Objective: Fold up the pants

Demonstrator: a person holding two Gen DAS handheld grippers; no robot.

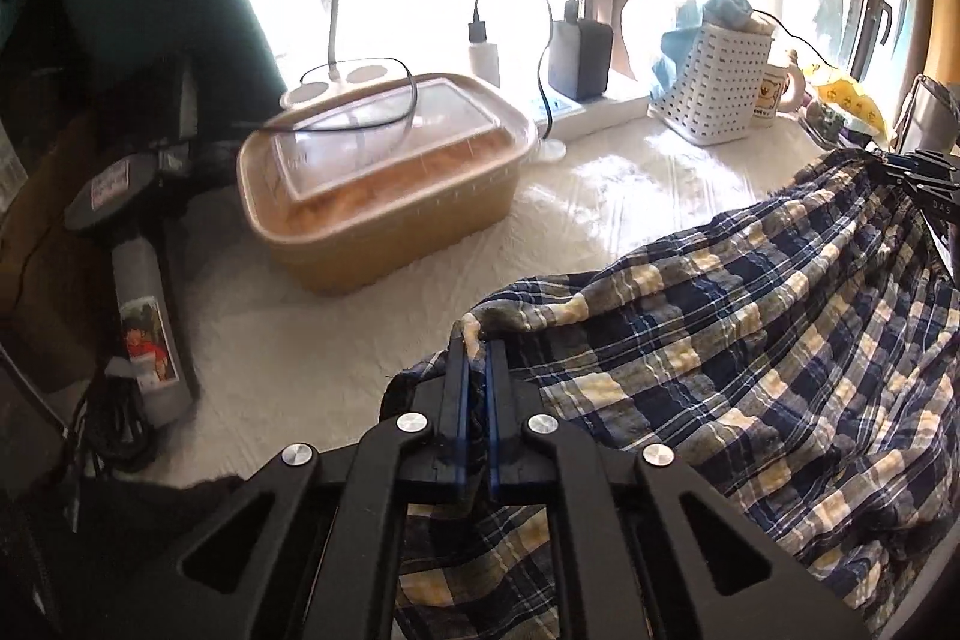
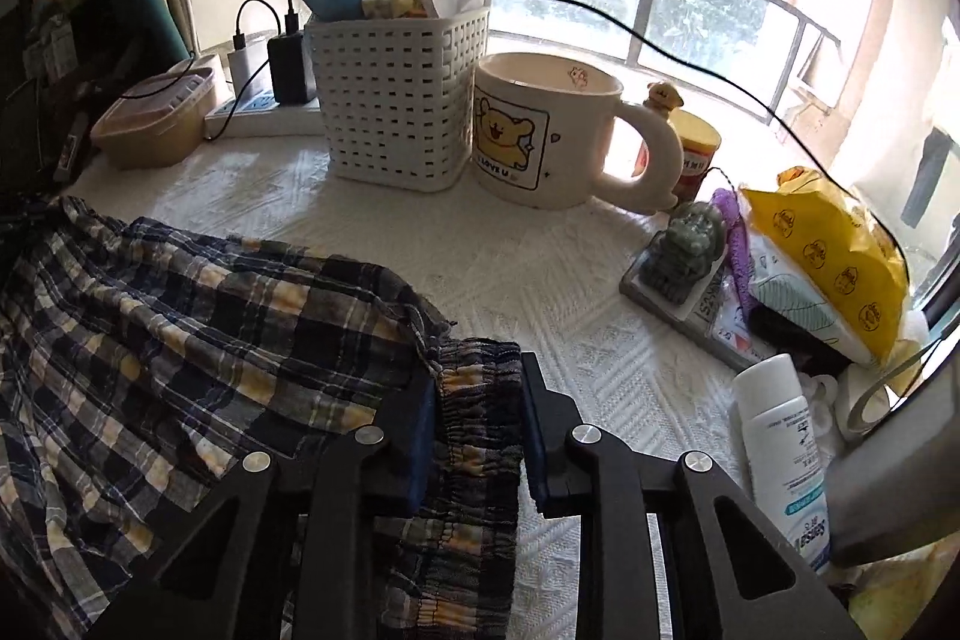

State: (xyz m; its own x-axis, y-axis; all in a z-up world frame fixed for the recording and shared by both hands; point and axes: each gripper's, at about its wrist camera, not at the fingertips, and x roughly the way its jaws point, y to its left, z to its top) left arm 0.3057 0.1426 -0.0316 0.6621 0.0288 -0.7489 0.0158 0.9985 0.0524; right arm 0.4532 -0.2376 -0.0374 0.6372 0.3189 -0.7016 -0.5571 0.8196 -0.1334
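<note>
**Pants strung between two grippers, long axis left to right**

While the plaid pants (image 1: pixel 720 340) sag over the white table cover (image 1: pixel 288 340), the left gripper (image 1: pixel 477 358) has its jaws pressed nearly together on a hem corner. The right gripper (image 2: pixel 477 400) straddles the gathered waistband (image 2: pixel 480 388); its jaws stand wider, and whether they truly pinch I cannot tell. Cloth runs lengthwise between them, so the fold probably means carrying one end across to the other, clear of the mug (image 2: pixel 546 130) and basket (image 2: pixel 390 100) on the far side.

Legible: "LOVE U" under the bear on the cream mug (image 2: pixel 543 130); "DAS" on the right gripper (image 1: pixel 927 184). Bottle print unreadable.
</note>
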